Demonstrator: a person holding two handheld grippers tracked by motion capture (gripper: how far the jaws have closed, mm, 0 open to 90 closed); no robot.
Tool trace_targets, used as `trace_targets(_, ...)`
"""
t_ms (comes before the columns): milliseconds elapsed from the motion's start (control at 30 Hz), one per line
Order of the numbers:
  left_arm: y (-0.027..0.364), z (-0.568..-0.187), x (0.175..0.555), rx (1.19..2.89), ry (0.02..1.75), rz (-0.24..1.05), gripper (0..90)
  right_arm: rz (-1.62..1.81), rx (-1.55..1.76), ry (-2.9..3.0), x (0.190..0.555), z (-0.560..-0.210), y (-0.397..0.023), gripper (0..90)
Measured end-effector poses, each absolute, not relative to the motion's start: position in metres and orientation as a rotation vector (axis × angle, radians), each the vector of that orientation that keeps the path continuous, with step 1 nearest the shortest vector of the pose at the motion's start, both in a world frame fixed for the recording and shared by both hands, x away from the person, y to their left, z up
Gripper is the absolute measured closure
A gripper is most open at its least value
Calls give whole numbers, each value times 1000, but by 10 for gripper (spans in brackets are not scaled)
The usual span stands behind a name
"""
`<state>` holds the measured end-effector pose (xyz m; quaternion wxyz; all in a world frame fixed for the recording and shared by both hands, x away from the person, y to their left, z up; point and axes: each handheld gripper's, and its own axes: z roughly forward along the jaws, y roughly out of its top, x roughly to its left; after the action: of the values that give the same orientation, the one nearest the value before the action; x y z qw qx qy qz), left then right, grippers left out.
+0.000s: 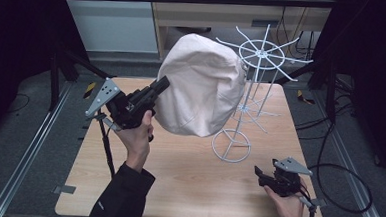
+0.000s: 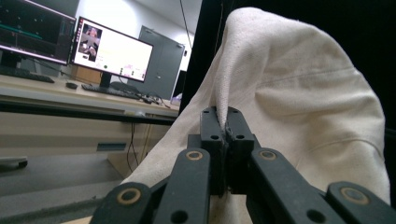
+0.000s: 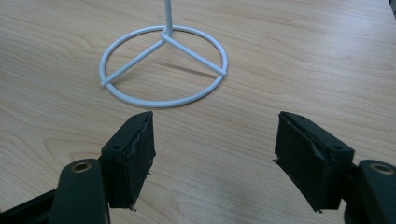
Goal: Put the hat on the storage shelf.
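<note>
Plywood table (image 1: 177, 183) spreads across the high view, pale and wood-grained, with dark floor and metal rails around it. Above its middle hangs a large cream cloth bag (image 1: 202, 84), bulging and rounded, draped against the upper arms of a white wire rack (image 1: 255, 74). The rack stands on the table's right half, a thin pole rising from a ring-shaped base (image 3: 163, 65) to two tiers of spoked hooks. The bag's right side touches the top tier; its lower edge hangs clear of the tabletop.

At the left, the left hand (image 1: 137, 135) holds the left gripper (image 1: 161, 83) raised and tilted toward the bag. In the left gripper view its jaws are pressed together on a fold of the cloth at the bag's edge. Monitors (image 2: 112, 51) on a desk show behind.

At the lower right corner of the table, the right gripper (image 3: 215, 154) sits low in the right hand (image 1: 289, 201), jaws spread wide with nothing between them, pointing at the rack's base, which lies near but apart.
</note>
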<state>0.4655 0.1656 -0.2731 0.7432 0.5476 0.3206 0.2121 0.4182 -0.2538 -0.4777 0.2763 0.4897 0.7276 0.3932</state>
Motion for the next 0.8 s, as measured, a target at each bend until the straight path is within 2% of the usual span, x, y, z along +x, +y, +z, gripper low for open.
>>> trace_targets(800, 141, -300, 479, 1396, 724, 502, 877, 1053, 1316, 1956, 419, -478, -254, 286)
